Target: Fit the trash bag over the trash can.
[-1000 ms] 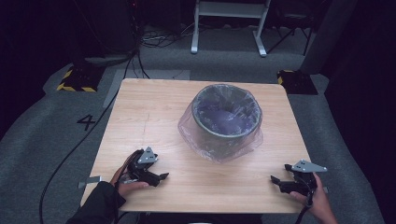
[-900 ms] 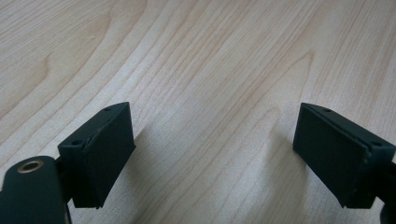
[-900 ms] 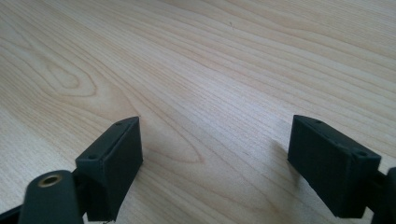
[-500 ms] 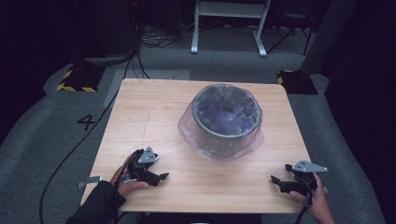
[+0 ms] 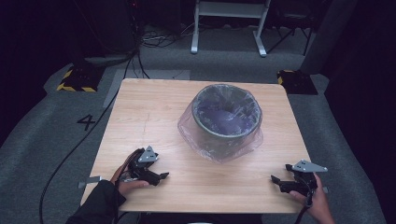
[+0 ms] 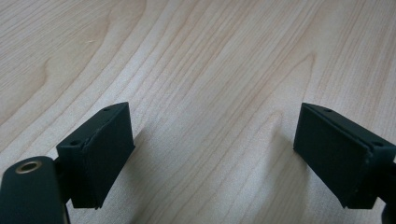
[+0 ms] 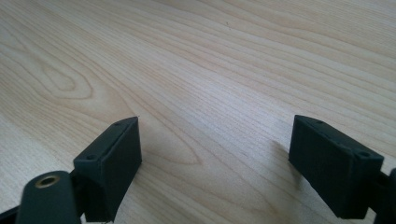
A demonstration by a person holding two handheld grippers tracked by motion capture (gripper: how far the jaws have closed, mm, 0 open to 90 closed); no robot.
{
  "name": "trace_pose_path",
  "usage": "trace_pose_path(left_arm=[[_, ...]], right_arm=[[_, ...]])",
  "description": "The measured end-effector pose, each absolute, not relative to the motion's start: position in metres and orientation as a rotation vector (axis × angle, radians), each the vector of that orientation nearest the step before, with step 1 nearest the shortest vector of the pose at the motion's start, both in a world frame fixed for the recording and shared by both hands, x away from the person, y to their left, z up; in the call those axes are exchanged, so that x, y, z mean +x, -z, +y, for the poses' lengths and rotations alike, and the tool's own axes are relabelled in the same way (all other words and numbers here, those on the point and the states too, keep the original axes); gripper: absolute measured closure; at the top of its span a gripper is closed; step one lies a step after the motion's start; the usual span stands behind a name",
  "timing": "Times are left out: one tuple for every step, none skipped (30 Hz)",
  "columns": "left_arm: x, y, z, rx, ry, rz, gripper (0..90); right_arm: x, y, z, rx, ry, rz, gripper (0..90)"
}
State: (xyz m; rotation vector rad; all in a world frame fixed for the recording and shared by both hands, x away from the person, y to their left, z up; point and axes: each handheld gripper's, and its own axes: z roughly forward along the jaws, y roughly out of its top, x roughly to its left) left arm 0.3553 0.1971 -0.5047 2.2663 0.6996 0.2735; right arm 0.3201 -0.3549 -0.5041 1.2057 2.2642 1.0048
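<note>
Both pairs of jaws stand wide apart with only bare wood between them. The left gripper and right gripper rest low at the near corners of the tabletop. Between and beyond them stands the round bin, upright, mouth up, lined with a clear bag draped outside. A "4" marks the floor at left.

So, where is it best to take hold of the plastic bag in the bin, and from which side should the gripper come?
Probably the loose skirt of the plastic bag that hangs outside the bin on the near side. It bulges away from the wall there, so open jaws can pinch it. The left gripper could come in level from the front; higher up, the film looks stretched tight over the rim.
</note>
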Motion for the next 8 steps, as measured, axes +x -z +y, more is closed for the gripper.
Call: trace_pose_path(left_arm=[[0.3554,0.5046,0.1971,2.267,-0.274,0.699,11.6],[0.3555,0.5046,0.1971,2.267,-0.274,0.699,11.6],[0.3555,0.5046,0.1971,2.267,-0.274,0.699,11.7],[0.3555,0.5046,0.197,2.267,-0.274,0.699,11.6],[0.3556,0.5046,0.1971,2.268,-0.275,0.698,11.6],[0.3556,0.5046,0.1971,2.267,-0.275,0.698,11.6],[0.3557,0.5046,0.1971,2.268,-0.275,0.697,11.6],[0.3558,0.5046,0.1971,2.268,-0.276,0.697,11.7]], right_arm=[[0.3201,0.5041,-0.355,1.21,-1.003,2.262,16.9],[0.3201,0.504,-0.3551,1.211,-1.001,2.261,16.9],[0.3202,0.504,-0.3552,1.214,-1.0,2.259,16.9],[0.3202,0.504,-0.3552,1.216,-1.0,2.256,16.9],[0.3202,0.504,-0.3552,1.217,-0.998,2.255,16.9],[0.3202,0.504,-0.3553,1.218,-0.998,2.255,16.9],[0.3202,0.504,-0.3553,1.218,-0.998,2.255,16.9],[0.3202,0.504,-0.3553,1.219,-0.998,2.254,16.9]])
